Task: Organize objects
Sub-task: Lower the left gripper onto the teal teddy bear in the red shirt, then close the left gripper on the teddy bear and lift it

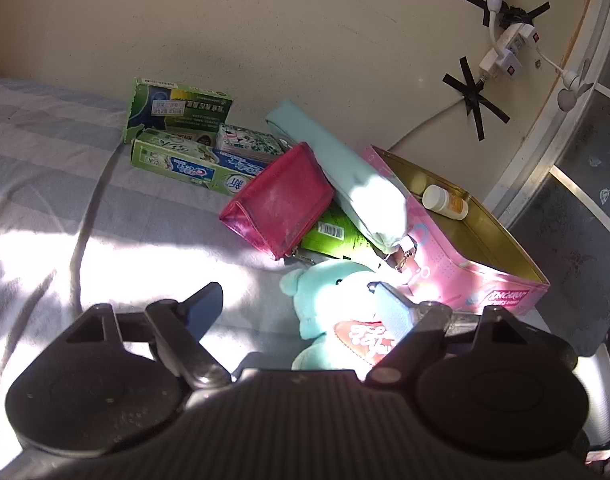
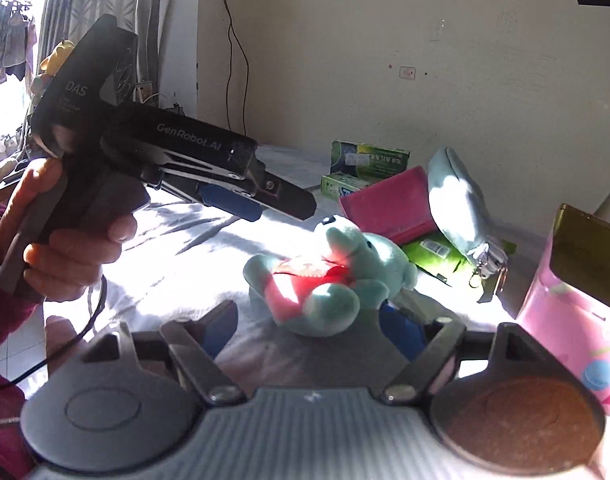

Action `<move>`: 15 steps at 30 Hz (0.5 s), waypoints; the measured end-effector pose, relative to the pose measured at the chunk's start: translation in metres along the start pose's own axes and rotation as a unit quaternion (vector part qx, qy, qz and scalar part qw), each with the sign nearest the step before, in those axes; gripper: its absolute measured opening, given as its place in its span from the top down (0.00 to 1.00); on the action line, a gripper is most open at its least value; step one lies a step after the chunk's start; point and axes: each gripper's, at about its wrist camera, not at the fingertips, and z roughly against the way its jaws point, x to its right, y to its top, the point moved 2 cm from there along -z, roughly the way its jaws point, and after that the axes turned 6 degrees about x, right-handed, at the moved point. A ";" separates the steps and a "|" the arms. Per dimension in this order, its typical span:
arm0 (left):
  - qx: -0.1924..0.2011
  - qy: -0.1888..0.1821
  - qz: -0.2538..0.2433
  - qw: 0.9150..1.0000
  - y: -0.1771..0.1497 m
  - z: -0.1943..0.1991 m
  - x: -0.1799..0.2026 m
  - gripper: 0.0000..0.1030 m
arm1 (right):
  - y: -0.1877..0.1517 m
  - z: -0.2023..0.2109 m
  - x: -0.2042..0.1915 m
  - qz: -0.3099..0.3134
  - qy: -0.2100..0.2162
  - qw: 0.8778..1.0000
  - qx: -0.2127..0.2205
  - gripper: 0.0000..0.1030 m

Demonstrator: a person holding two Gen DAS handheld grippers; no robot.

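the right tongs [image 2: 309,326] are standing spread, nothing pinched, with the teal plush bear [image 2: 325,276] lying on its back just past the tips on the bed [image 2: 177,256], a striped sheet lying half in hard sunlight. the left tongs [image 1: 293,304] are also standing spread and empty; in the left wrist view their right finger is overlapping the bear [image 1: 329,300], contact not clear. in the right wrist view a hand [image 2: 65,220] is gripping the left tool above the sheet, left of the bear. beyond the bear a red pouch [image 1: 279,200] and a pale blue pouch [image 1: 345,176] are leaning across a green packet [image 1: 331,236], crowding the way to the pink tin box [image 1: 485,276] at the right, which is lying open with a white bottle [image 1: 445,202] inside. further back, green boxes [image 1: 181,136] are lying against the cream wall [image 1: 305,40]. open sheet is stretching away on the left; a power strip [image 1: 505,52] is hanging taped to the wall at the far right.
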 end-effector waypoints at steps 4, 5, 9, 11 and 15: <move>-0.038 -0.006 -0.007 0.999 -0.013 -0.020 0.010 0.31 | 0.002 -0.033 0.012 -0.031 0.012 0.999 -0.032 0.17; -0.050 -0.017 -0.003 0.999 -0.017 -0.025 0.011 0.42 | 0.002 -0.039 0.015 -0.042 0.012 0.998 -0.035 0.20; -0.044 -0.031 -0.031 0.998 -0.014 -0.019 0.034 0.60 | 0.002 -0.031 0.019 -0.058 0.009 0.998 -0.002 0.38; -0.021 -0.046 -0.058 0.997 -0.005 -0.007 0.054 0.60 | 0.006 -0.009 0.019 -0.049 -0.002 0.998 0.041 0.40; 0.041 -0.083 -0.124 0.988 0.015 0.001 0.106 0.59 | 0.016 0.043 0.021 0.033 -0.087 0.984 0.151 0.40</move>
